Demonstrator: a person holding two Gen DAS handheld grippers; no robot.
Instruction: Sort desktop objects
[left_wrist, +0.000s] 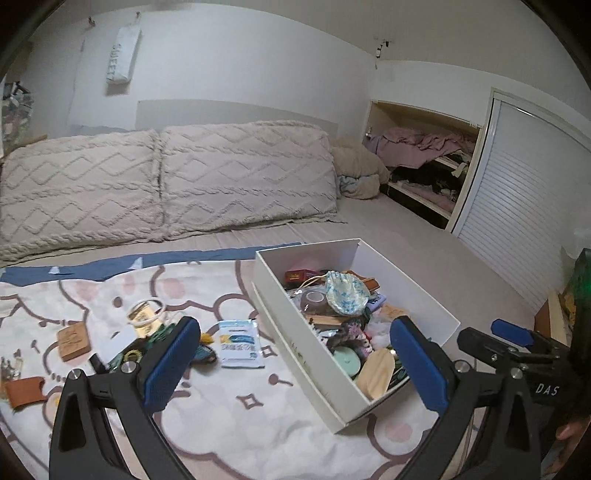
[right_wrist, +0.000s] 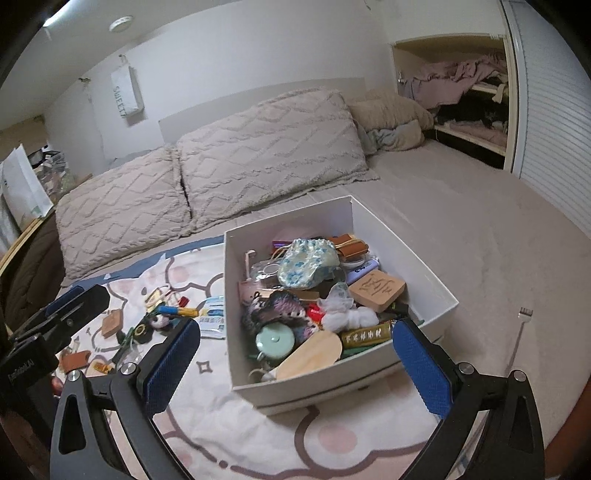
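Note:
A white cardboard box (left_wrist: 295, 334) sits on a cartoon-print blanket (left_wrist: 229, 413), heaped with small items: a floral pouch (left_wrist: 345, 291), a mint round pot (left_wrist: 347, 362) and a wooden tag (left_wrist: 376, 373). My left gripper (left_wrist: 295, 363) hangs open over the blanket at the box's near left corner, holding nothing. Loose things lie to its left: a white packet (left_wrist: 240, 343), a wooden block (left_wrist: 74, 341), a brown leather piece (left_wrist: 24, 391). My right gripper (right_wrist: 297, 365) is open and empty in front of the box (right_wrist: 314, 382), near the carved wooden block (right_wrist: 376, 290).
Two knitted pillows (left_wrist: 166, 181) line the far side of the bed. An open closet shelf (left_wrist: 424, 162) and a slatted door (left_wrist: 517, 206) stand at the right. A small metal fork-like tool (right_wrist: 521, 332) lies on the bare sheet right of the box.

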